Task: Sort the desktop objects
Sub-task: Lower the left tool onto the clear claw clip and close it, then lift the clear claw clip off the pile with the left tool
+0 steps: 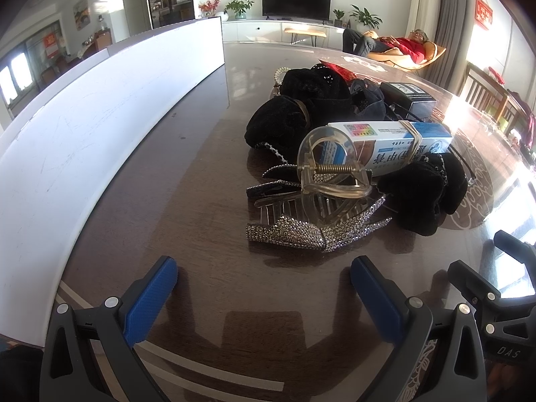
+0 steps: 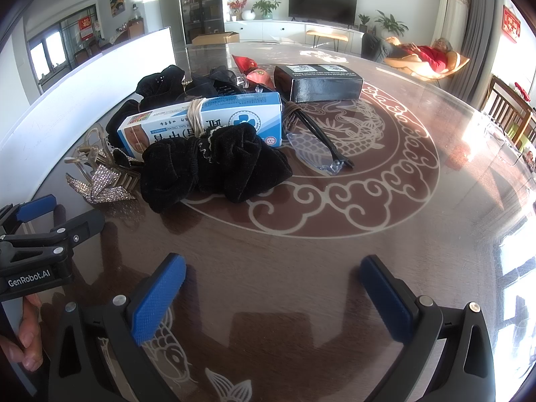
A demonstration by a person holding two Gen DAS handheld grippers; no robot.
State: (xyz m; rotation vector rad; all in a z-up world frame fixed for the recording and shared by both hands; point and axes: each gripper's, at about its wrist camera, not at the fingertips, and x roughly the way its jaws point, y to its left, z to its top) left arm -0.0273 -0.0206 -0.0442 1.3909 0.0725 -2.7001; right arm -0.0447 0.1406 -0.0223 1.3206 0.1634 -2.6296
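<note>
Both tongs, left tongs (image 1: 264, 279) and right tongs (image 2: 273, 278), hang released over the table (image 2: 385, 207), gripping nothing. Just ahead, the pile: rhinestone clip (image 1: 301, 232), cream box (image 2: 214, 117), black scrunchie (image 2: 214, 167).

Black velvet scrunchie (image 2: 214, 164); blue-and-white carton (image 2: 204, 122). Silver rhinestone clip (image 1: 311, 231) ahead of blue-padded fingers (image 1: 150, 298). Brown table (image 2: 385, 181), cream dragon scrollwork

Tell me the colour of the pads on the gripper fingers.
Blue, with a fine textured surface, on black finger frames. The right wrist view shows them best; the left gripper's pads match.
</note>
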